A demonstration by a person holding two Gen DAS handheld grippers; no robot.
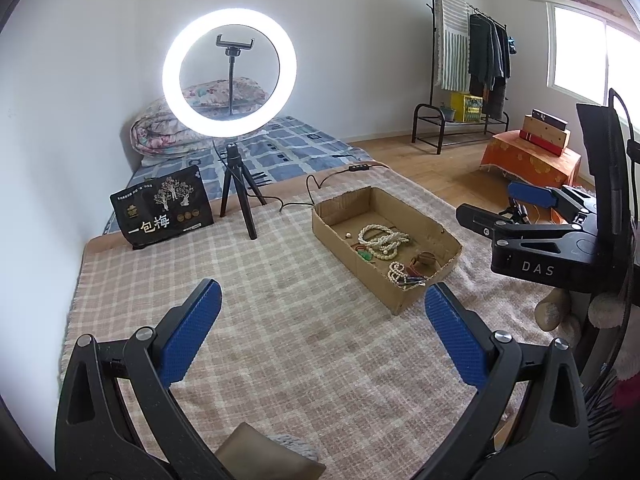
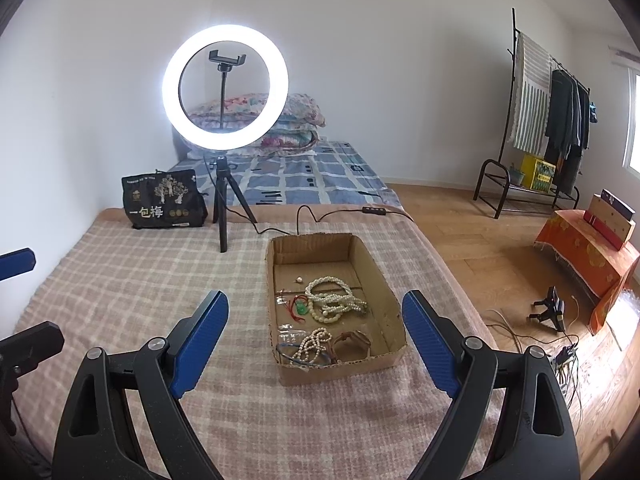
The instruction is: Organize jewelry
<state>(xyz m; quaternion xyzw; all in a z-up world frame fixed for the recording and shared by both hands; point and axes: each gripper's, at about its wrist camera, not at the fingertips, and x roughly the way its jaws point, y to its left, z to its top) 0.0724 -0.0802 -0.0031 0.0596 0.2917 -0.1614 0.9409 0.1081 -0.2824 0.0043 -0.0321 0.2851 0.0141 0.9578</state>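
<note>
Both the left gripper (image 1: 322,332) and the right gripper (image 2: 315,330) hover with jaws spread wide, gripping nothing. One cardboard box (image 2: 382,300) sits on the plaid blanket (image 2: 120,280); inside lie two pearl-bead strands (image 2: 334,300), one green pendant (image 2: 301,309) and one loose bead (image 2: 298,279).

Black tongs (image 2: 315,300), ribbed blue pads (image 2: 200,340)

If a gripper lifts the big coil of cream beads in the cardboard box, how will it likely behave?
The cream bead strand lies in loose overlapping loops, so it would probably hang limp and uncoil. Round beads may slip between flat pads. It overlaps the red cord, so that might drag along.
</note>
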